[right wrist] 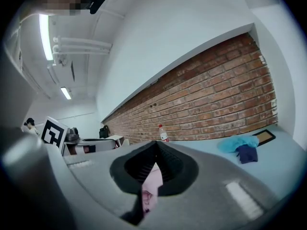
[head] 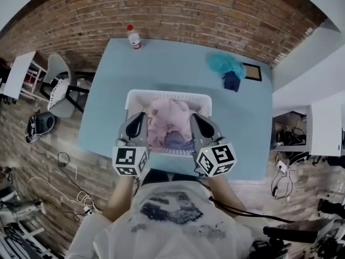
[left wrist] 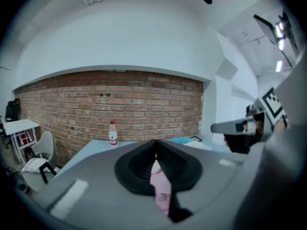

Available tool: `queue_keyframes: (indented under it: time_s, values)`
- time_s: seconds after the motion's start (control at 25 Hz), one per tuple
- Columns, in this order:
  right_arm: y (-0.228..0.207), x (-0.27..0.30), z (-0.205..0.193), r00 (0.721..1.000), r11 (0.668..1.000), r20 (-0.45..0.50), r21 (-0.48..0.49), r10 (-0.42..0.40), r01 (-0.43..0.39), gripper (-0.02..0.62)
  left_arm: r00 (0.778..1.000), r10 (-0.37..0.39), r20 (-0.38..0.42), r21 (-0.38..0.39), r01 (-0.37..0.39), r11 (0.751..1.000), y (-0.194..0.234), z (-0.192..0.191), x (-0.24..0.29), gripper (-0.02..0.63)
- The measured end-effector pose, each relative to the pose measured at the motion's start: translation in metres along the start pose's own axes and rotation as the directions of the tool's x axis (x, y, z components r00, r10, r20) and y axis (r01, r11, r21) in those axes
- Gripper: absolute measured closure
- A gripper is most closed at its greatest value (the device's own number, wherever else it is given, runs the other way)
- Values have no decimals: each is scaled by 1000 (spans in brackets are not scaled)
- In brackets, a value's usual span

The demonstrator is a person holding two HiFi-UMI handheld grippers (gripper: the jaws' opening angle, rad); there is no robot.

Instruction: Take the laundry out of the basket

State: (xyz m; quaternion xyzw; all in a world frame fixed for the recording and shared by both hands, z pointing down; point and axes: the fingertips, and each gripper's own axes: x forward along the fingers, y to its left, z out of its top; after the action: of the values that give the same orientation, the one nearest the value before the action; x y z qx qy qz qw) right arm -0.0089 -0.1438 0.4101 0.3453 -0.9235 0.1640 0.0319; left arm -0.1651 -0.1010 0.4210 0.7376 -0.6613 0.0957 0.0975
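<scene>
A white laundry basket [head: 167, 94] sits on the light blue table [head: 105, 112], near its front edge. Pink laundry [head: 168, 116] fills it, with a dark bluish piece [head: 176, 140] toward the front. My left gripper [head: 137, 118] and right gripper [head: 197, 120] hang side by side over the basket's front half. In the left gripper view the jaws [left wrist: 155, 143] meet at the tips with pink cloth [left wrist: 161, 188] pinched between them. The right gripper view shows the same: shut jaws [right wrist: 156, 144] with pink cloth [right wrist: 148, 189] hanging between them.
A turquoise and navy pile of clothes [head: 228, 69] lies at the table's far right beside a dark framed item [head: 252, 72]. A water bottle [head: 133, 37] stands at the far edge by the brick wall. A white chair [head: 60, 93] is left of the table; cables lie on the floor.
</scene>
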Motion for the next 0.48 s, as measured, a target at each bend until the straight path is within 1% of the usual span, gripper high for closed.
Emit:
queue_keyframes:
  time_s: [0.16,0.32,0.4,0.48]
  values:
    - [-2,-4,-2,994,994,16,6,-111,111,597,994,-106,-17,7,106,994,-1,-7,14,617]
    - [3,-9,-4,978,978,26,15,-209,209,598,976,-215,-42,6,215,977,-7,-14,21,617]
    - [7,-10,-3,969,970,35,19,-245,244,598,966,-255,-51,10,256,967,-7,-15,23,617]
    - [13,-10,-2,962,963,43,21,-270,270,597,958,-280,-58,15,281,960,-5,-16,22,617]
